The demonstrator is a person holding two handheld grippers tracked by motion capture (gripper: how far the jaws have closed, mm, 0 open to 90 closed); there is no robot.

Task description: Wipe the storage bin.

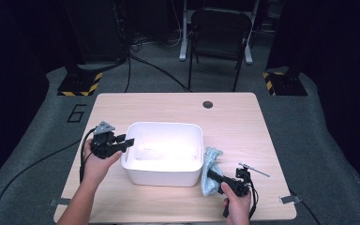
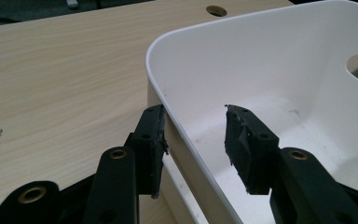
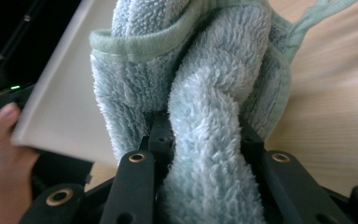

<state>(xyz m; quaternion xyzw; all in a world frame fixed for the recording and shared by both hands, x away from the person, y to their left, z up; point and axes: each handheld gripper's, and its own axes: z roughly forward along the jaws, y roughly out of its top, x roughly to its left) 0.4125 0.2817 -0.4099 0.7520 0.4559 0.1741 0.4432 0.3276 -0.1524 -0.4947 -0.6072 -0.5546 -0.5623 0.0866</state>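
I am holding a pale blue terry towel (image 3: 214, 116) in the right gripper (image 1: 214, 176); its jaws are pinching a thick fold of the cloth between them. The towel is lying bunched on the wooden table (image 1: 168, 103), touching the outside of the right wall of the white plastic bin (image 1: 164, 159), which serves as the reference landmark here.

Step in hand, as I judge it: moving the towel into the bin. I am bracing the bin with the left gripper (image 1: 126, 142), which is straddling the bin's left rim, one jaw outside the wall and one inside. The jaws are standing spread; the outer pad (image 2: 151, 140) is sitting right against the wall, while the inner pad is standing clear of it, so nothing is clamped yet.

Next move, as I judge it: I am planning to lift the towel high enough for its hanging bulk to pass over the right rim, then carry it toward the bin's middle before letting go. A loose hem loop (image 3: 307, 23) is trailing from the bundle and could catch on the rim.

Surroundings: a thin metal rod (image 1: 254, 170) is lying on the table to the right of the bin, just beyond the right gripper. The bin's interior is looking bare. A dark chair (image 1: 220, 33) is standing beyond the far edge of the table, well apart from the bin.
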